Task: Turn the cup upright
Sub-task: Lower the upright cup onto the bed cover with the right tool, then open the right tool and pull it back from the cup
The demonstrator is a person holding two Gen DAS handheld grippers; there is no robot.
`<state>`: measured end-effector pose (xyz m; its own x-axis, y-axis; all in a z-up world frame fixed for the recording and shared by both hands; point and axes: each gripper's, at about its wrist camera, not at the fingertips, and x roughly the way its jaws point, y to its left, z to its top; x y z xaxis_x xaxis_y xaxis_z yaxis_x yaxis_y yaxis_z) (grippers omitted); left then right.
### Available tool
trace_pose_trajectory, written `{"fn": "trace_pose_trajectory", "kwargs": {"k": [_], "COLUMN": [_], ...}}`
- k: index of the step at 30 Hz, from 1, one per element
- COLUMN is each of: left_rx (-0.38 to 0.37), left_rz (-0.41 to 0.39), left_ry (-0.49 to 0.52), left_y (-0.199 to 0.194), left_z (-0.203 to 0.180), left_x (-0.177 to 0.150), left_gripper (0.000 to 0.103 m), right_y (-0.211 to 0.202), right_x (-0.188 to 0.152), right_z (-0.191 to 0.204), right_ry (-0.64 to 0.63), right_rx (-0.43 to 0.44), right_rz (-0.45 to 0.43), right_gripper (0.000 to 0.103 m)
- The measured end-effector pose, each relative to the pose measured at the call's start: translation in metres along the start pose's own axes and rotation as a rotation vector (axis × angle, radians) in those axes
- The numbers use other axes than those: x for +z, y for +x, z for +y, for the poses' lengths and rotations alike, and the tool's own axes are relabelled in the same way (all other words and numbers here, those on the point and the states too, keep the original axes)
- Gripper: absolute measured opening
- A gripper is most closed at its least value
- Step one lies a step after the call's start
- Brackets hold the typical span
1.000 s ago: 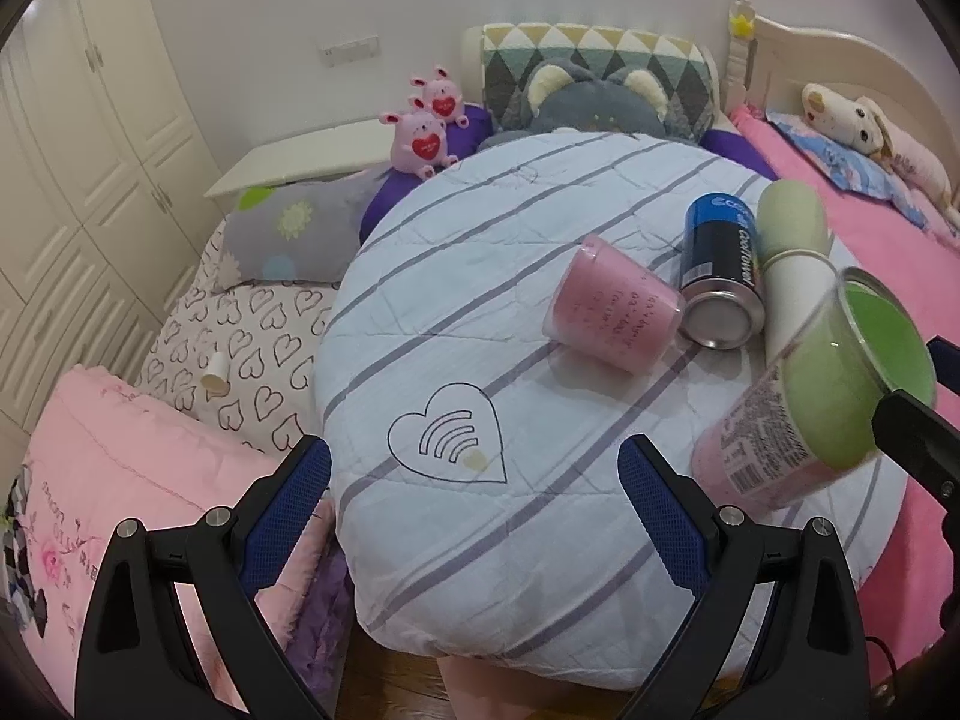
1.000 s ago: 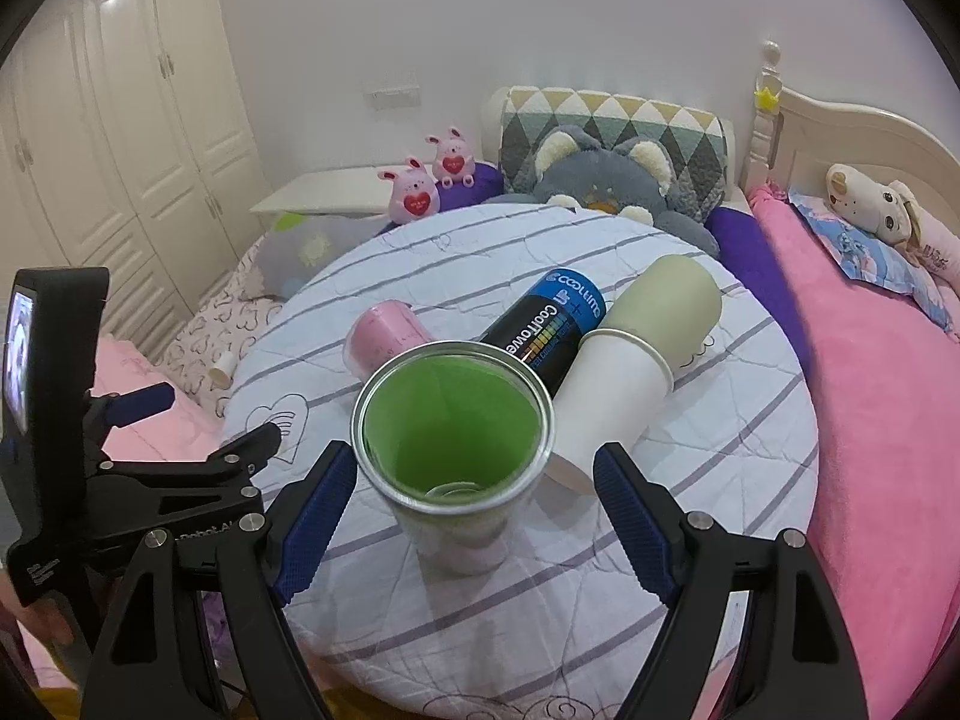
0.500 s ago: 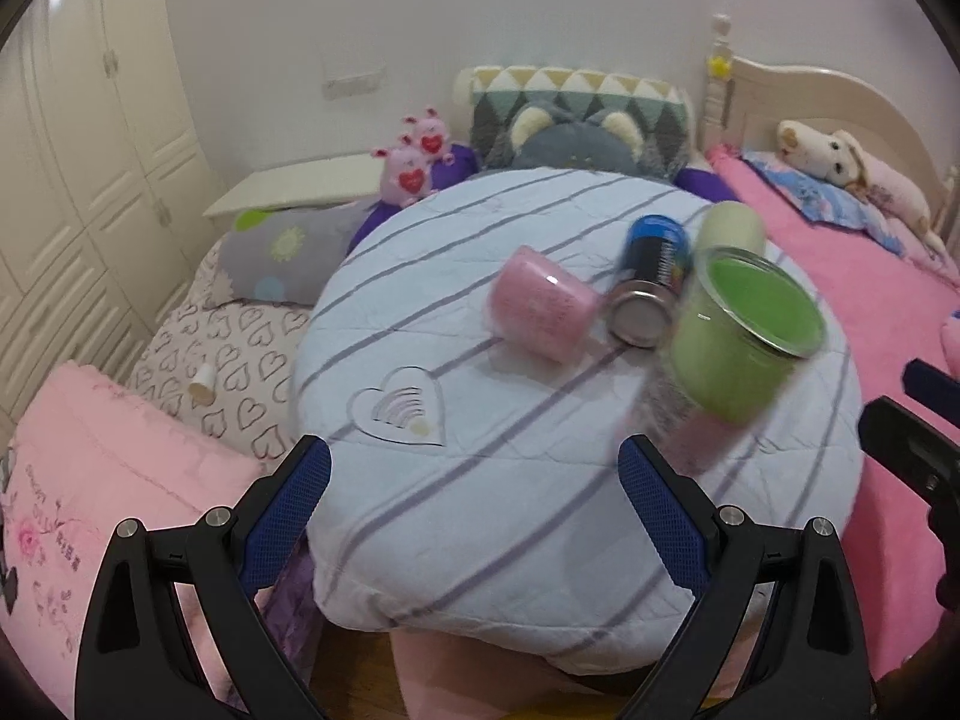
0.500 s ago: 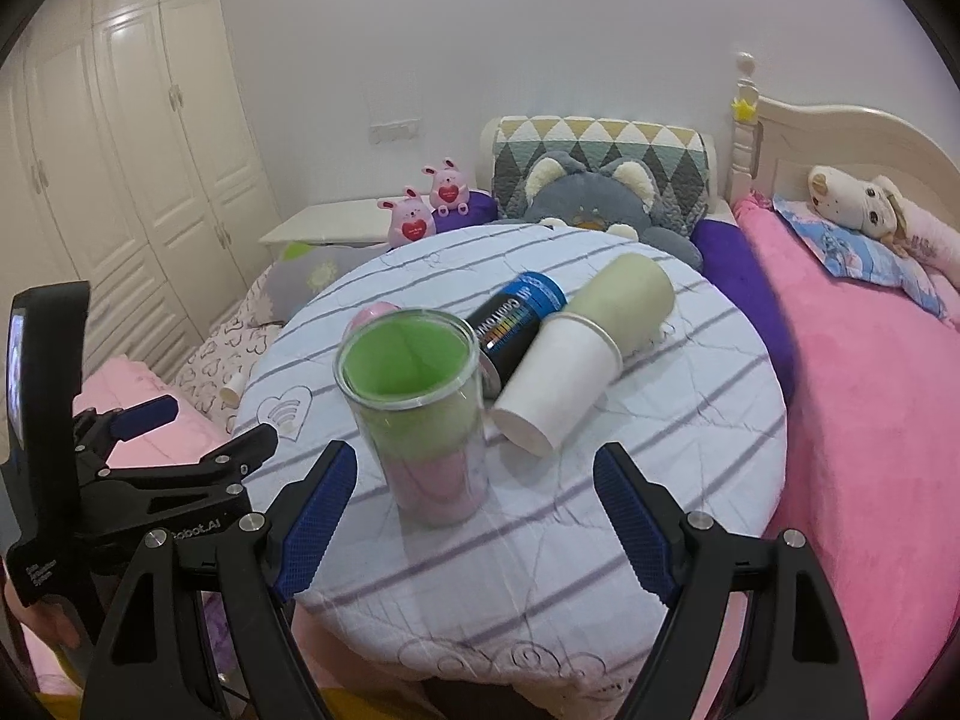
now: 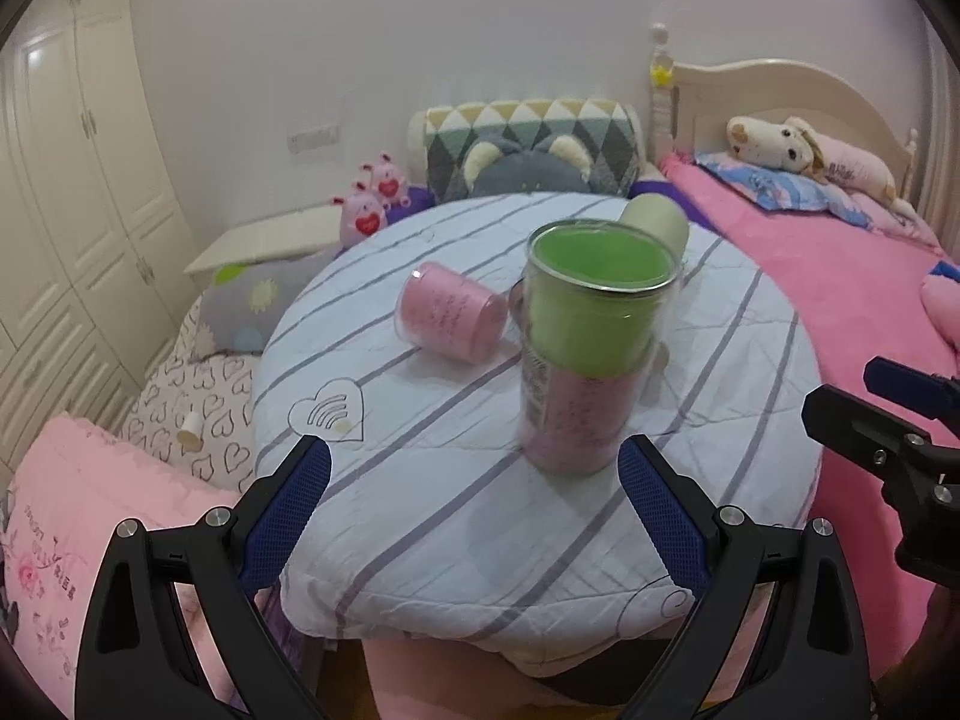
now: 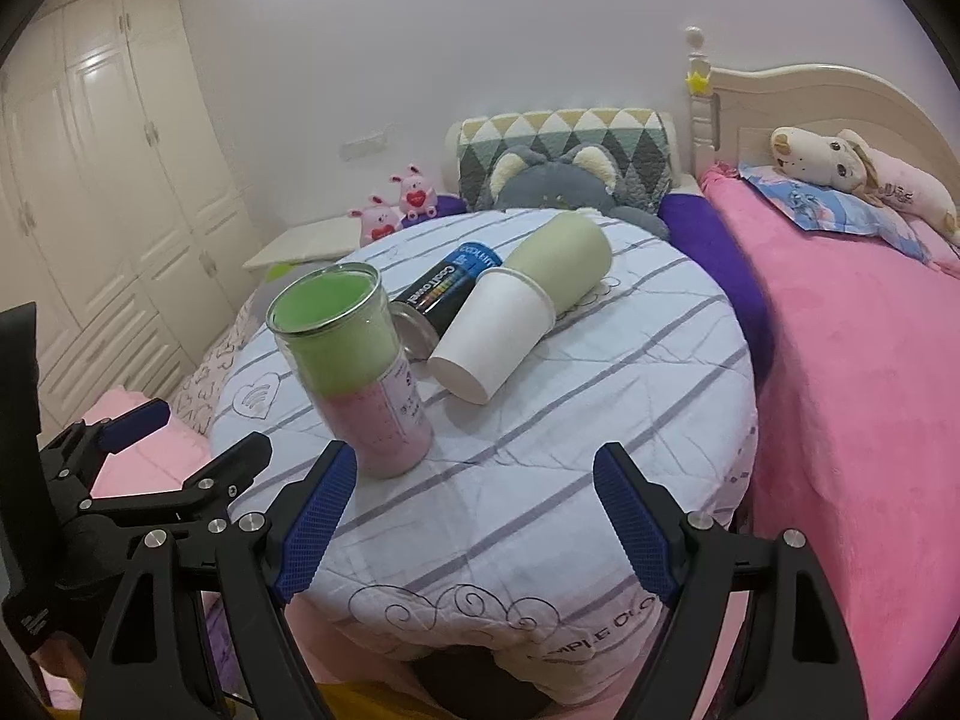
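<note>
Both wrist cameras look forward and slightly downward along their own fingers, from just off the near edge of the round table (image 5: 750,360). The left wrist view stands left of centre; the right gripper (image 5: 888,414) enters its right edge. The right wrist view stands further right; the left gripper (image 6: 180,438) enters its lower left. Both views share the tabletop, the upright cup (image 5: 591,348) (image 6: 354,372), the bed (image 6: 870,360) and the wardrobe (image 5: 72,192).

Table (image 6: 540,480) front bare – paper cup (image 6: 498,336), can (image 6: 447,294) crowd behind cup (image 6: 354,360).
</note>
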<state>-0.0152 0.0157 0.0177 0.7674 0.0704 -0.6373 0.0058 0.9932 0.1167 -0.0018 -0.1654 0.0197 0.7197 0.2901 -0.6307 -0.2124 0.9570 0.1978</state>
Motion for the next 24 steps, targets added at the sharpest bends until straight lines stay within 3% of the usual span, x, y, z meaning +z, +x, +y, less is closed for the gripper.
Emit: {"fn": "trace_pose_trajectory", "kwargs": {"k": [7,14,19,24], "left_rx": [-0.043,-0.067,-0.092,-0.044], "left_rz": [-0.140,-0.204,-0.233,-0.277], "left_ry": [-0.028,-0.020,-0.032,-0.036], "left_y": [-0.017,-0.020,-0.020,-0.021], "left_z": [-0.008,-0.020,-0.022,-0.023], "left_x": [-0.007,-0.011,-0.016,-0.022], "left_gripper": [0.101,0.101,0.102,0.102], "right_y": [-0.017,-0.029,-0.032,-0.028], "right_x": [-0.015,-0.028,-0.035,-0.039], "right_z": [-0.003,-0.003,-0.004,-0.007], "right_ry": [-0.004,-0.011,-0.012,-0.004], "right_rx": [-0.062,-0.085,-0.089,-0.092], "right_rz": [-0.140,-0.266,-0.319,-0.334], "right_gripper": [0.083,0.083,0.083,0.083]}}
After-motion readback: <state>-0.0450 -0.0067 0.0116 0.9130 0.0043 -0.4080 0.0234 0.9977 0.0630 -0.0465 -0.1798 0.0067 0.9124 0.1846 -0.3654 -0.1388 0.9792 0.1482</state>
